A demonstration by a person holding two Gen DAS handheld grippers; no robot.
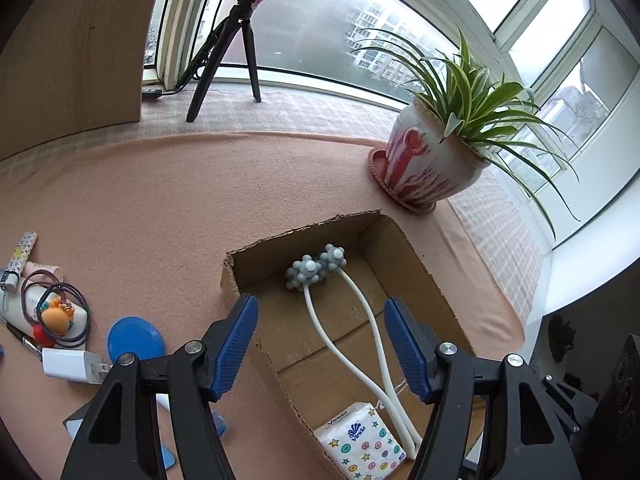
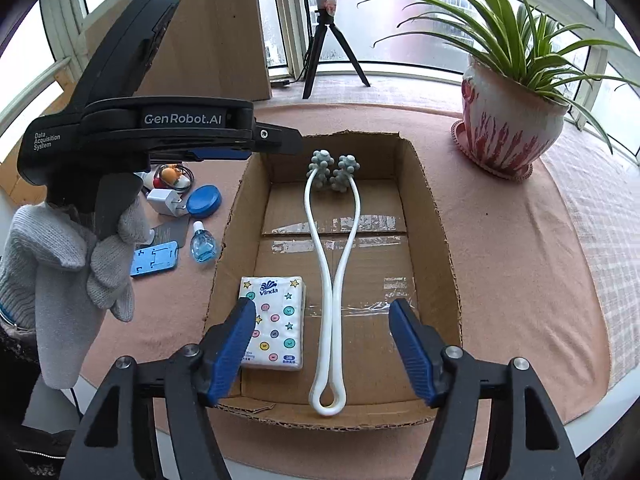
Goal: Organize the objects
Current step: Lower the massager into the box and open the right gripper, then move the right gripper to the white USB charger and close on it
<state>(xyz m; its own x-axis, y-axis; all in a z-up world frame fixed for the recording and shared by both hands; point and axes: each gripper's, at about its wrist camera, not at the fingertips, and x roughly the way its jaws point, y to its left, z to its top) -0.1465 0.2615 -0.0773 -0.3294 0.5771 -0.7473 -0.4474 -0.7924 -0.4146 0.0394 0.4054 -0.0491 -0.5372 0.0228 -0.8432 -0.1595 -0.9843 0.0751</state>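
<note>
An open cardboard box (image 2: 436,216) (image 1: 404,256) sits on the pink table cloth. Inside lie a white neck massager with grey knobbed balls (image 2: 328,264) (image 1: 340,328) and a Vinda tissue pack (image 2: 276,324) (image 1: 360,444). My left gripper (image 1: 320,320) is open and empty above the box's left side. My right gripper (image 2: 322,320) is open and empty above the box's near end. In the right wrist view the left gripper body (image 2: 160,128) shows at the left, held by a gloved hand. Left of the box lie a blue lid (image 2: 204,200) (image 1: 136,340), a white charger (image 2: 166,202) (image 1: 74,366), a blue dropper bottle (image 2: 203,244) and a blue card holder (image 2: 154,264).
A potted spider plant (image 2: 508,120) (image 1: 436,160) stands at the back right on a saucer. A tripod with ring light (image 2: 328,40) stands by the window. A hair tie with an orange toy (image 1: 58,314), tubes and a lighter (image 1: 18,260) lie at the far left.
</note>
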